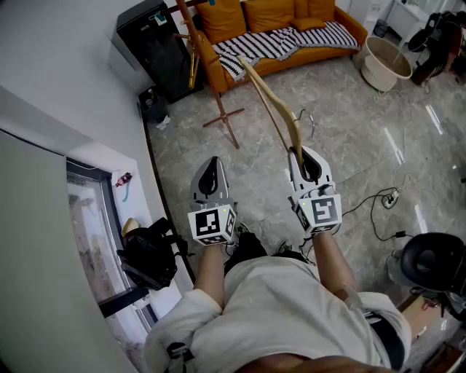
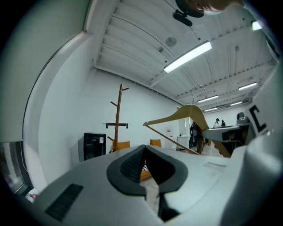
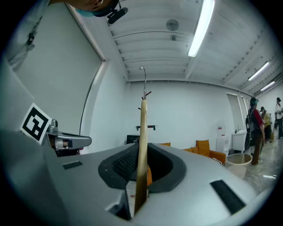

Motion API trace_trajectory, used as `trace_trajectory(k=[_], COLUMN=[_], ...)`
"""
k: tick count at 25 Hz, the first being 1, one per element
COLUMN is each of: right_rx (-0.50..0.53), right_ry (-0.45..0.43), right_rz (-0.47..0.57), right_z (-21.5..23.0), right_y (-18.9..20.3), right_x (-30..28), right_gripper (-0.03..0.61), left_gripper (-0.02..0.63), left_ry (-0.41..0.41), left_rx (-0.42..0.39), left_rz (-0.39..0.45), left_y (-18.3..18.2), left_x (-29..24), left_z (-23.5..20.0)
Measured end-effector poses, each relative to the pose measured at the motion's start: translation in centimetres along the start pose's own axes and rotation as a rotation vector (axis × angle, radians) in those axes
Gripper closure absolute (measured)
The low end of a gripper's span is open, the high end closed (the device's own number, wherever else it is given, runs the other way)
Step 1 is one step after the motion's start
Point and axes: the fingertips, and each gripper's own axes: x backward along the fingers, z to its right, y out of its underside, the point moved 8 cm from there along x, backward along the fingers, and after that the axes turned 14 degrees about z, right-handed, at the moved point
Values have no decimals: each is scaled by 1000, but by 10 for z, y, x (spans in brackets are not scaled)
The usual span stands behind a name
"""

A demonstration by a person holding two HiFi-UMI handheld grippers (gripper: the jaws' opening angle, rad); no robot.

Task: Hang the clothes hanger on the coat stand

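Note:
A wooden clothes hanger (image 1: 273,109) with a metal hook (image 3: 144,80) stands up from my right gripper (image 1: 300,154), which is shut on one end of it. In the right gripper view the hanger (image 3: 142,132) rises edge-on between the pads. My left gripper (image 1: 212,163) is beside it to the left, level, shut and holding nothing; in its own view its tips (image 2: 143,148) meet. The brown wooden coat stand (image 1: 218,109) stands ahead on the marble floor by the sofa's left end. From the left gripper it shows upright against the white wall (image 2: 117,119), with the hanger (image 2: 190,115) to its right.
An orange sofa (image 1: 271,16) with a striped blanket lies behind the stand, a black cabinet (image 1: 156,44) to its left. A beige tub (image 1: 386,62) is at the far right, cables (image 1: 378,204) on the floor, a black bag (image 1: 149,255) by the window wall. People (image 3: 255,128) stand far right.

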Motion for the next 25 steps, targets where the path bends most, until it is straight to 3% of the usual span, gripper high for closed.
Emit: trace_trajectory(k=[9,18,25], right_rx=[20,42,45], right_ry=[-53,-93,-71], right_rz=[-10,-21,-38], right_z=[-2,-28,-53], right_y=[2,13,20], right_x=[-16,-54,-91], right_gripper=[529,529,529], left_gripper=[603,603,603], left_ry=[-9,-39,-24], left_rx=[6,31,50], left_rz=[-7,0,-2], left_y=[10,20,19], left_x=[-7,-10,-17], left_z=[-3,-52,-99])
